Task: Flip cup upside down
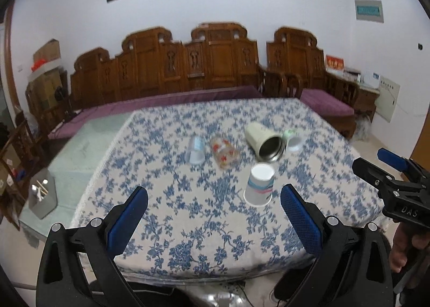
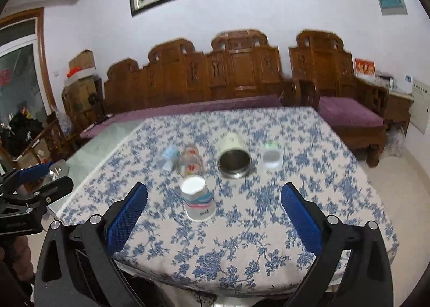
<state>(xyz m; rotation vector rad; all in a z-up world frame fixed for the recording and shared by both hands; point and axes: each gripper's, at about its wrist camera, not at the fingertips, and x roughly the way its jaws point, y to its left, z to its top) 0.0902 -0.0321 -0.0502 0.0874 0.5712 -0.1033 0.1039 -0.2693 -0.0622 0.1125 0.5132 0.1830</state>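
Observation:
A white paper cup (image 1: pixel 259 184) with blue and pink stripes stands upside down on the blue floral tablecloth (image 1: pixel 188 221); it also shows in the right wrist view (image 2: pixel 198 200). Behind it lie a cream metal-lined cup (image 1: pixel 264 140) on its side, a clear glass with red prints (image 1: pixel 224 152) on its side, a small clear plastic cup (image 1: pixel 195 150) and a small white cup (image 1: pixel 293 141). My left gripper (image 1: pixel 213 212) is open and empty, held back near the table's front edge. My right gripper (image 2: pixel 213 212) is open and empty, also drawn back.
A carved wooden bench (image 1: pixel 188 64) with purple cushions stands behind the table. A grey bin (image 1: pixel 43 196) sits on the floor at the left. The right gripper (image 1: pixel 397 186) shows at the right edge of the left wrist view.

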